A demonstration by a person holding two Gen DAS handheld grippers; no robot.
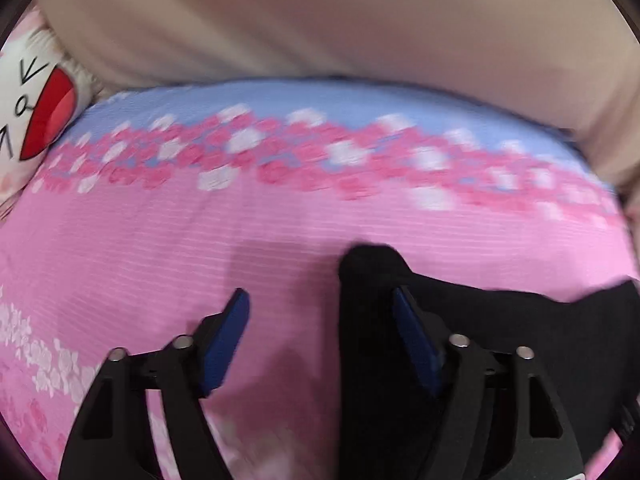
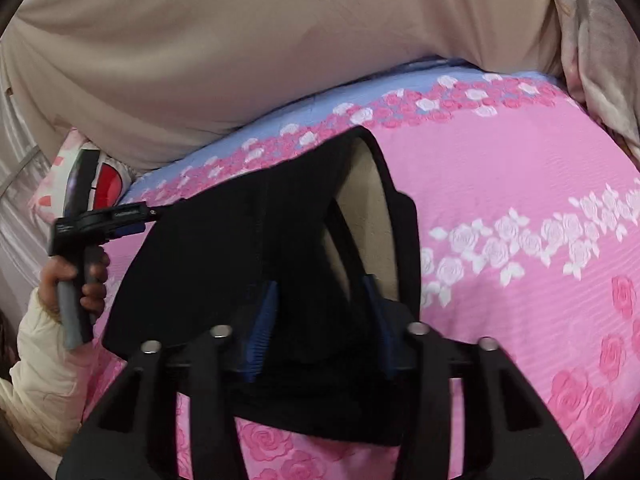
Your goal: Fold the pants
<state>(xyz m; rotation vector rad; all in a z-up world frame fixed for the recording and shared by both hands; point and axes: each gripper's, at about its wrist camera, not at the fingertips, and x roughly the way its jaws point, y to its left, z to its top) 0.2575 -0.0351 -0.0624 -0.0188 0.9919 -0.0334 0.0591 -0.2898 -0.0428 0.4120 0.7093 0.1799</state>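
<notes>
Your left gripper (image 1: 320, 312) hangs released over the pink rose-print bedspread (image 1: 160, 240), its right finger against the black fabric pants (image 2: 224, 256) lying there, which your right gripper (image 2: 320, 300) stands astride, grip uncertain.

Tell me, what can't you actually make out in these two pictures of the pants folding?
Right wrist view: whether the right gripper pinches the black fabric pants; dark cloth hides its jaws' pads.
Left wrist view: flower detail on the pink floral bedspread, motion-blurred.
Left wrist view: white cartoon-face pillow, cut off by the left edge.
</notes>
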